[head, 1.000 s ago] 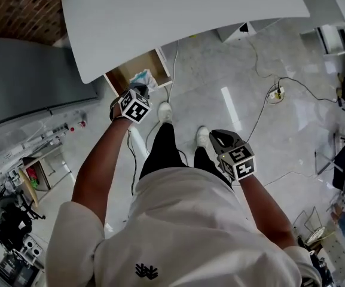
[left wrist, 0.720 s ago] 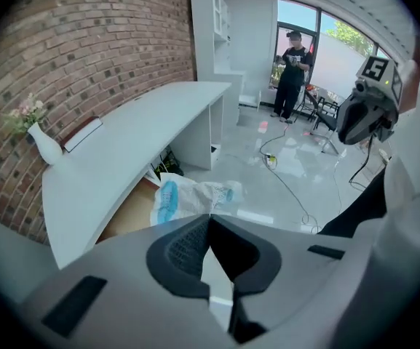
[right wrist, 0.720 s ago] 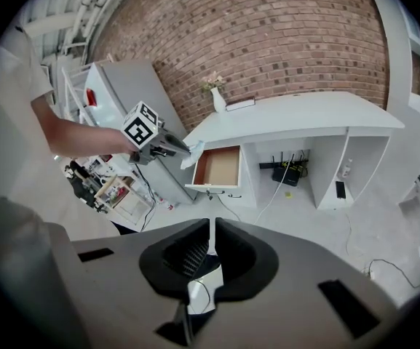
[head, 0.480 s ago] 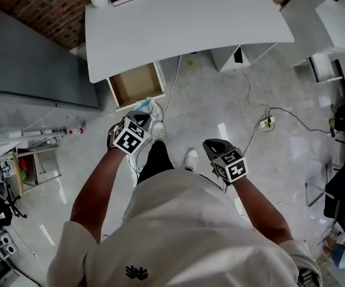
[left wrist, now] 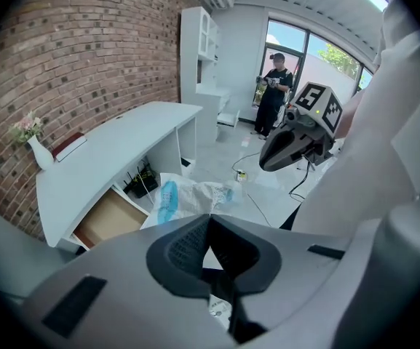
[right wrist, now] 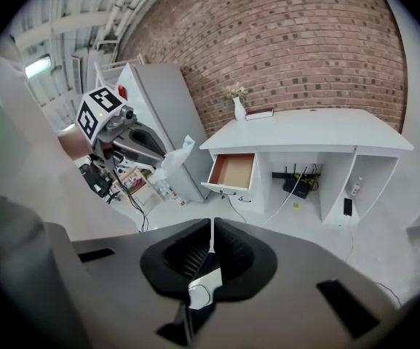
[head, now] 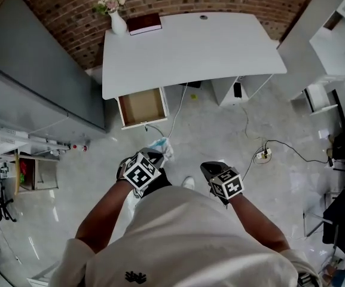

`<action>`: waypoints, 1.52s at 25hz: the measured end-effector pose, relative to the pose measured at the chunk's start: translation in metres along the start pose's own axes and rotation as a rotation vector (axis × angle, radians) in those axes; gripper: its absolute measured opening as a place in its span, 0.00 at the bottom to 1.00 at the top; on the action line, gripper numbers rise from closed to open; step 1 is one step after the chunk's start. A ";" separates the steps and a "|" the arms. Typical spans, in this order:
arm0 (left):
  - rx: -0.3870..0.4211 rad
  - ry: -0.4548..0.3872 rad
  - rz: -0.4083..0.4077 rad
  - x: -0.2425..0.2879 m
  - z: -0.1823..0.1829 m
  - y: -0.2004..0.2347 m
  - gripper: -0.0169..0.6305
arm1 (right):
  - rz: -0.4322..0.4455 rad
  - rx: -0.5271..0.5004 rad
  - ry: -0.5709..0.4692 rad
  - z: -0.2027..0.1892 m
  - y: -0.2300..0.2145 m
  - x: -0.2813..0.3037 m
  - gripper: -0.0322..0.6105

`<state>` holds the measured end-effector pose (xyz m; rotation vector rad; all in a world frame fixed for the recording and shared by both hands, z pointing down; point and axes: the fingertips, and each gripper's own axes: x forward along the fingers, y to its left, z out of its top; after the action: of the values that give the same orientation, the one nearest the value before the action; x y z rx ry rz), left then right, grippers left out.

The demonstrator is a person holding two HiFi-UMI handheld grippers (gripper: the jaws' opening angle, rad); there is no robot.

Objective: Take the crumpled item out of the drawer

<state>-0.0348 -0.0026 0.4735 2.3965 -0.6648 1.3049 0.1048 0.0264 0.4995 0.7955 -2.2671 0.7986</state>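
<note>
One crumpled item, white plastic with blue print, bunches just beyond the tips of the left gripper, whose jaws are pinched together on its lower edge. It is out of the drawer and well apart from it, held over the floor in front of the person. The left gripper view shows the pinch itself. The head view shows only a white tuft poking past the marker cube, with the left forearm bent forward and the gripper pointing toward the desk. The right gripper hangs to the right of the left jaws, about level with them. Its own view shows its jaws closed to a thin slit with nothing between them. Far ahead of them the drawer stands pulled out under the desk's left end, its bare brown bottom showing. On the desk top, at the far corner above the drawer, stand a vase of flowers and a dark red book.
</note>
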 end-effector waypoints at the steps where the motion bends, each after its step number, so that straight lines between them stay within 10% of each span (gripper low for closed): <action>1: 0.010 0.003 -0.007 -0.002 0.000 -0.009 0.06 | 0.002 -0.001 0.001 -0.002 0.003 -0.004 0.11; 38: 0.055 -0.019 0.008 -0.025 -0.006 -0.070 0.06 | 0.053 -0.086 -0.011 -0.022 0.045 -0.027 0.10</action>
<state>-0.0125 0.0652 0.4509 2.4553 -0.6535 1.3212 0.0984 0.0794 0.4799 0.7049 -2.3242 0.7163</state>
